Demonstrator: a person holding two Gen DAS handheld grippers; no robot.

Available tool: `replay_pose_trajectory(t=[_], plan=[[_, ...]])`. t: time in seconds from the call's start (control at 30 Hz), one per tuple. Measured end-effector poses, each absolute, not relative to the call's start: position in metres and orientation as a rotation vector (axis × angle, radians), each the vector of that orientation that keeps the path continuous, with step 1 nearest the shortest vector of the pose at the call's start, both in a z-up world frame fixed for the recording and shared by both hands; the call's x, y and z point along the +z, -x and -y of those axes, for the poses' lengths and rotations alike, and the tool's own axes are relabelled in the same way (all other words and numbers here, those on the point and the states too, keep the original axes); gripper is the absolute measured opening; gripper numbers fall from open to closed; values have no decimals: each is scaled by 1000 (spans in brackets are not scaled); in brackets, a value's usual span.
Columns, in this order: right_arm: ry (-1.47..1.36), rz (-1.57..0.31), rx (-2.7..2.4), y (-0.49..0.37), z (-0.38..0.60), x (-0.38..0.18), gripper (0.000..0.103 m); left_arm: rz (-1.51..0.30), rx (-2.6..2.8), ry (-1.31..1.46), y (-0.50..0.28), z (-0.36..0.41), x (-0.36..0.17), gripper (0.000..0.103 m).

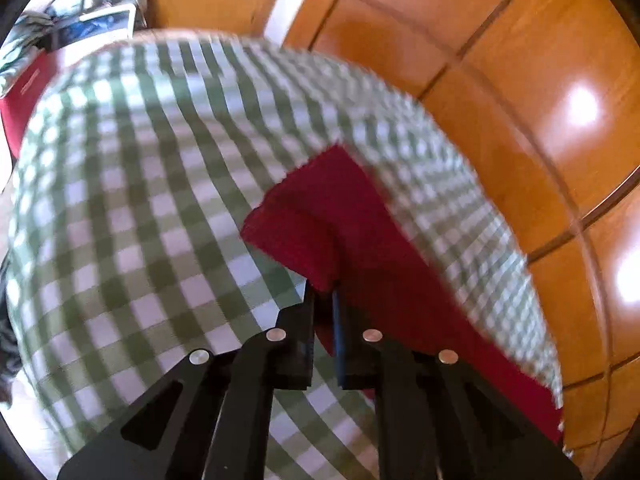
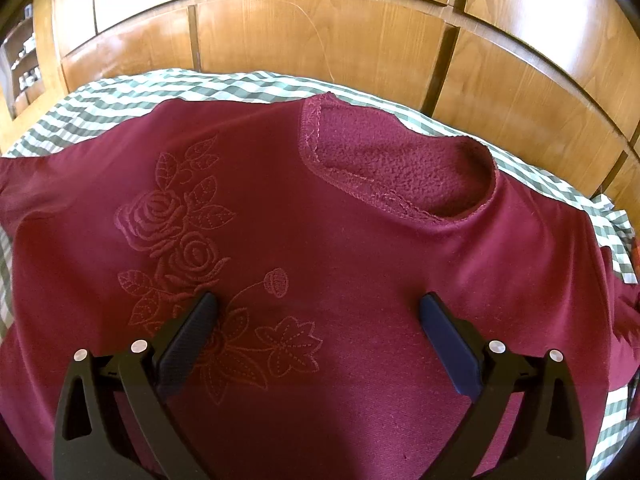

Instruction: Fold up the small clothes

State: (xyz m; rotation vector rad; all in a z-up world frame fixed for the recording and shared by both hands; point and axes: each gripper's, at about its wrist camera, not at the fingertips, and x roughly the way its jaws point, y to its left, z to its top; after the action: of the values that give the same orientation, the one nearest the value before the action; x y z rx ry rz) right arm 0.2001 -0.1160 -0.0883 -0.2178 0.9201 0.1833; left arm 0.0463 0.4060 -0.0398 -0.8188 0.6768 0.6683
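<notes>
A dark red top (image 2: 360,248) with embroidered roses (image 2: 176,236) and a fleece-lined collar (image 2: 400,172) lies spread on a green and white checked cloth (image 2: 224,88). My right gripper (image 2: 318,308) is open just above the chest of the top, holding nothing. In the left wrist view my left gripper (image 1: 325,292) is shut on a part of the red top (image 1: 320,224) and holds it lifted over the checked cloth (image 1: 140,200). The view is blurred by motion.
Wooden cabinet doors (image 2: 320,28) stand close behind the table and show in the left wrist view (image 1: 520,80) too. A red object (image 1: 28,92) and cluttered items (image 1: 92,12) lie beyond the far left edge of the table.
</notes>
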Motion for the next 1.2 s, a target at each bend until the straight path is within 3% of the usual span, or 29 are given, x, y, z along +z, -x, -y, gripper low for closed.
replay_pose_trajectory(t=[0.13,0.2,0.27,0.3,0.33,0.37,0.47,0.73,1.0,1.2], plan=[[221,-920,182,-200,116,-89,99,-726,724,766,-38,-395,-44,7],[220,-921,183,-200,116,-89,99,-832,760,750,-46,-400,-67,13],[220,-921,183,-200,116,-89,99,-814,759,725,-45,-396,-68,15],[220,-921,183,-200,116,-89,99,-818,780,698,-46,-390,-61,26],[221,-921,182,-200,116,-89,99,-813,801,685,-43,-385,-54,47],[222,-920,182,-200,116,-89,99,-784,812,675,-40,-377,-45,53],[220,-921,182,-201,116,-89,99,-746,756,601,-31,-354,-24,55],[199,-935,149,-187,126,-73,99,-775,276,367,-46,-190,3,58],[-3,-930,25,-129,254,-35,71,-830,-102,156,-49,-33,-10,63],[-261,-908,-256,-70,413,-21,66,-907,-132,80,-52,16,-32,64]])
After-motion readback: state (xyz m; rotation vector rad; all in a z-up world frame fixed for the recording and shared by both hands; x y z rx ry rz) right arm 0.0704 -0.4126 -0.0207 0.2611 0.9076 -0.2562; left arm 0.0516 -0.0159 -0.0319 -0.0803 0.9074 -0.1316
